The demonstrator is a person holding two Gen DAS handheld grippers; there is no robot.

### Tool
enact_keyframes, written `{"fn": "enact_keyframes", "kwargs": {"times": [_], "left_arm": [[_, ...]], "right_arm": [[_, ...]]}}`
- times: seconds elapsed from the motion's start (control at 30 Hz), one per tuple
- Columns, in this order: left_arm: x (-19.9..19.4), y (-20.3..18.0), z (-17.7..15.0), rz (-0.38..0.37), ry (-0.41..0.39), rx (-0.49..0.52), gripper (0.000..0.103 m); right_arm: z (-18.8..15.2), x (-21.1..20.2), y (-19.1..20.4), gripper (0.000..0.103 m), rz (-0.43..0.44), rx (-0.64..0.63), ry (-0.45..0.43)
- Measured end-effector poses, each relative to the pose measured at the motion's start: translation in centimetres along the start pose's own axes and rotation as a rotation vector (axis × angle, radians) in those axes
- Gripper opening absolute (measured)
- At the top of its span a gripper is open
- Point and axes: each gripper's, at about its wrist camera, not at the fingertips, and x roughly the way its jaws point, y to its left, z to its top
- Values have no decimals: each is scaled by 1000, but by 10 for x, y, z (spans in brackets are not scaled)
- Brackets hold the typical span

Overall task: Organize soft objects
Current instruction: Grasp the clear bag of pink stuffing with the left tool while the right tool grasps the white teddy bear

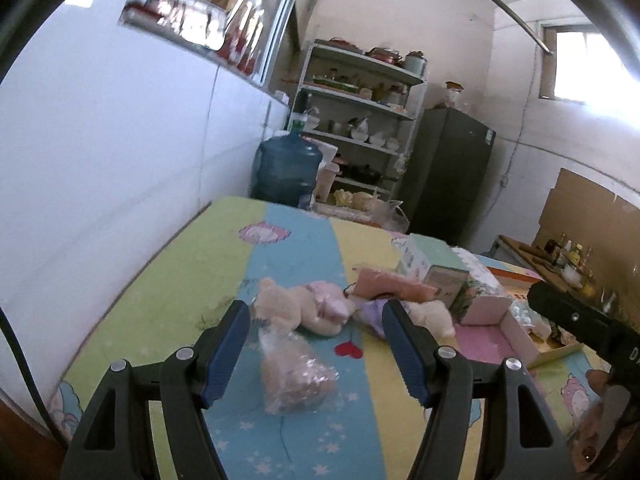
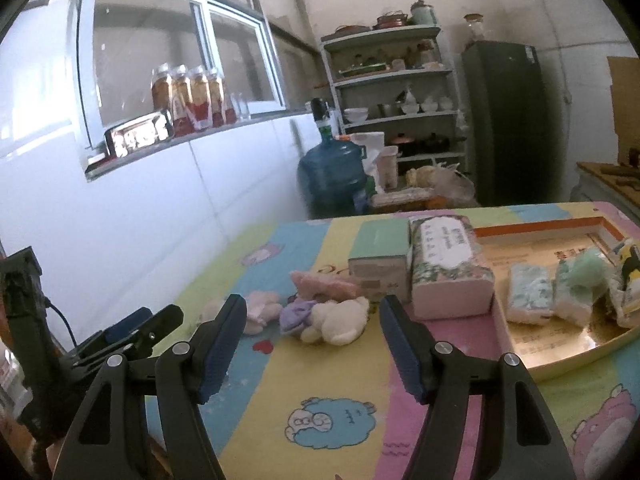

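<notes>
**Left wrist view: both grippers wide open above the soft toys**

Left wrist view first: we see the left gripper (image 1: 316, 344) with its blue-padded fingers (image 1: 224, 354) spread wide and nothing pressed between them. A plastic-wrapped bundle (image 1: 296, 376) lies on the striped cloth (image 1: 172, 280) in the gap, clear of both pads (as far as we can tell). Beyond it rest a cream plush bear (image 1: 280, 306) in pink and a purple toy (image 1: 372, 312).

From the right wrist view, the right gripper (image 2: 312, 344) also stands wide open and holds nothing. Past its fingertips lie a white plush (image 2: 340, 322) touching the purple toy (image 2: 296, 314), with a pink plush (image 2: 324, 284) behind. A tissue pack (image 2: 448, 268) sits beside the tray (image 2: 520, 344), which holds several soft bundles (image 2: 528, 292).
</notes>
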Motion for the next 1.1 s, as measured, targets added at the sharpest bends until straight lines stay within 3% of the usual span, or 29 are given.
{"fn": "enact_keyframes", "kwargs": {"times": [0.3,0.77,0.93,1.1], "left_arm": [[26,20,-22,-8,98,-73,68],[55,27,-37,-16,178,-114,68],[58,24,-40,-44,179,-99,55],[56,23,-42,-50,168,-81,52]], "right_arm": [[-7,14,5,71,12,-12,33],[-14,35,-5,71,14,2,79],[-17,50,-11,71,10,19,109],[-21,72,-16,71,16,45,159]]}}
